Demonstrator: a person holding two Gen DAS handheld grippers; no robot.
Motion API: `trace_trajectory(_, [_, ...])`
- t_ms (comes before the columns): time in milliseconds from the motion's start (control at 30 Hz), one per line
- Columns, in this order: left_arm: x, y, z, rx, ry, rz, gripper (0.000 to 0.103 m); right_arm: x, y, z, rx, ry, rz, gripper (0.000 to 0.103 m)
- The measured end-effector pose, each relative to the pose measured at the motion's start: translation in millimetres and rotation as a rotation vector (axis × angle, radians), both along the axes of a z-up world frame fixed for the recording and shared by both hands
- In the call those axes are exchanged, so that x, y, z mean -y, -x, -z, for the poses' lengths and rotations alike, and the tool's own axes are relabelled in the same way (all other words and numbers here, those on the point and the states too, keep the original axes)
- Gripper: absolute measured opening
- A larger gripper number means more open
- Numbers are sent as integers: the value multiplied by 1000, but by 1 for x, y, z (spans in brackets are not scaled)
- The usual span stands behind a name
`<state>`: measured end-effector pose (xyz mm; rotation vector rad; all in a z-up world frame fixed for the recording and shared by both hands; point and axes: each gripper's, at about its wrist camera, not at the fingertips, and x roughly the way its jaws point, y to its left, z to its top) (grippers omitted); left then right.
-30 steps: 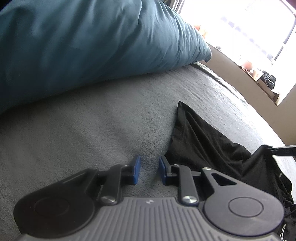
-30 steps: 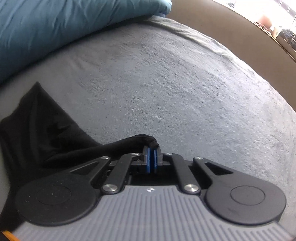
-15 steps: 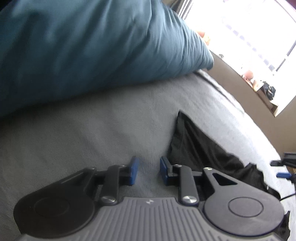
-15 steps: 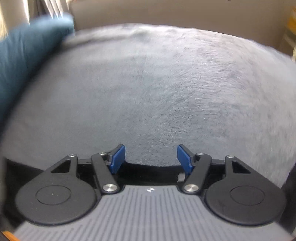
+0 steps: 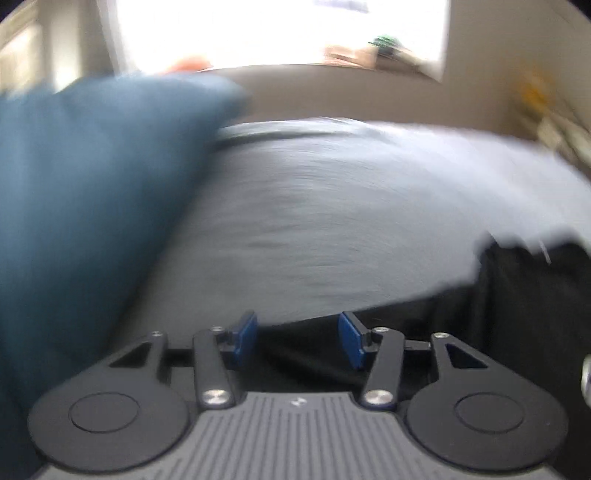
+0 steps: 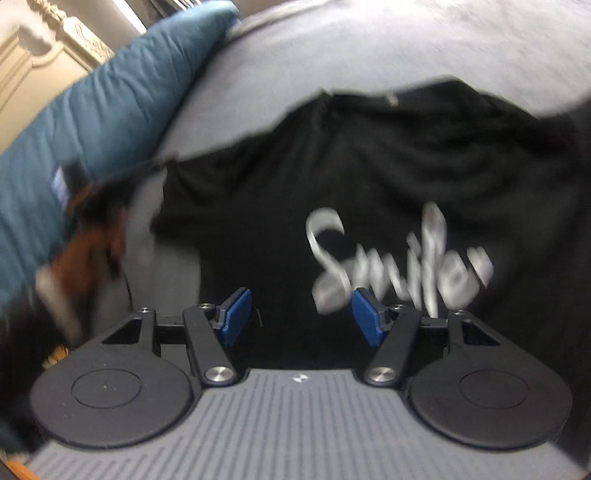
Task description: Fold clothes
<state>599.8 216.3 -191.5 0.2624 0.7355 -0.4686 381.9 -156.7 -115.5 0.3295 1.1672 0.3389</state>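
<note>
A second ago my right gripper (image 6: 301, 317) was clamped on a fold of the black T-shirt (image 6: 369, 177); now its blue pads (image 6: 234, 315) stand wide apart with nothing between them, and the camera looks down on the shirt instead of across the bed. My left gripper (image 5: 297, 339) has also changed: its pads (image 5: 243, 334) were only a little apart, and now they are spread wide and hold nothing. Its view has turned too, so the bright window (image 5: 280, 33) is now straight ahead and not at the right side.

The T-shirt lies on the grey bed cover (image 6: 332, 48). In the right wrist view it is spread out quite broad, with the neck opening at the far edge and white handwriting-style letters (image 6: 399, 258) on the chest, blurred, which seem to read "Smile". The cloth is wrinkled near the shoulders, and one sleeve reaches to the left toward the teal pillow (image 6: 110, 96). My right fingers hover just over the lower part of the shirt, near the print; I cannot tell if they touch it.

In the left wrist view, which is blurred, the shirt's edge (image 5: 498, 288) runs just in front of my left fingers and rises at the right. The pillow (image 5: 85, 206) fills the left side, well apart from the shirt there.
</note>
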Motion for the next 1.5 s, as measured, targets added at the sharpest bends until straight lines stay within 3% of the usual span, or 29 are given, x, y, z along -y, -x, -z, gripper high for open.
trace_trajectory(100, [18, -11, 9, -45, -93, 169, 55, 18, 39, -1, -51, 18, 9, 61])
trace_trajectory(233, [24, -23, 24, -118, -146, 201, 50, 42, 87, 2, -114, 14, 71, 61])
trace_trajectory(333, [23, -29, 21, -141, -112, 172, 19, 53, 112, 8, -149, 20, 102, 61])
trace_trajectory(367, [23, -26, 22, -137, -114, 155, 2, 56, 119, 10, -158, 25, 111, 61])
trace_trajectory(500, [25, -13, 17, -86, -92, 50, 1, 70, 132, 16, -174, 18, 156, 61])
trace_trajectory(600, [16, -1, 11, -73, -34, -85, 1, 79, 132, 18, -164, 0, 178, 61])
trace_trajectory(767, [-7, 0, 15, -138, 50, -326, 1, 92, 135, 28, -174, -21, 200, 61])
trace_trajectory(833, [1, 1, 15, -120, 16, -330, 2, 96, 138, 32, -181, -32, 211, 61])
trace_trajectory(933, [14, -1, 14, -85, -32, -321, 11, 103, 143, 37, -192, -50, 228, 61])
trace_trajectory(1000, [16, -3, 10, -67, -35, -337, 32, 108, 147, 37, -185, -56, 236, 61])
trace_trajectory(1100, [9, -4, -2, -28, 3, -412, 52, 120, 152, 37, -176, -71, 263, 61])
trace_trajectory(1267, [4, 9, -31, 25, 18, -510, 56, 145, 159, 39, -140, -94, 321, 61])
trace_trajectory(1500, [58, 91, -52, -28, 39, -394, 60, 198, 147, 48, -41, -81, 379, 61])
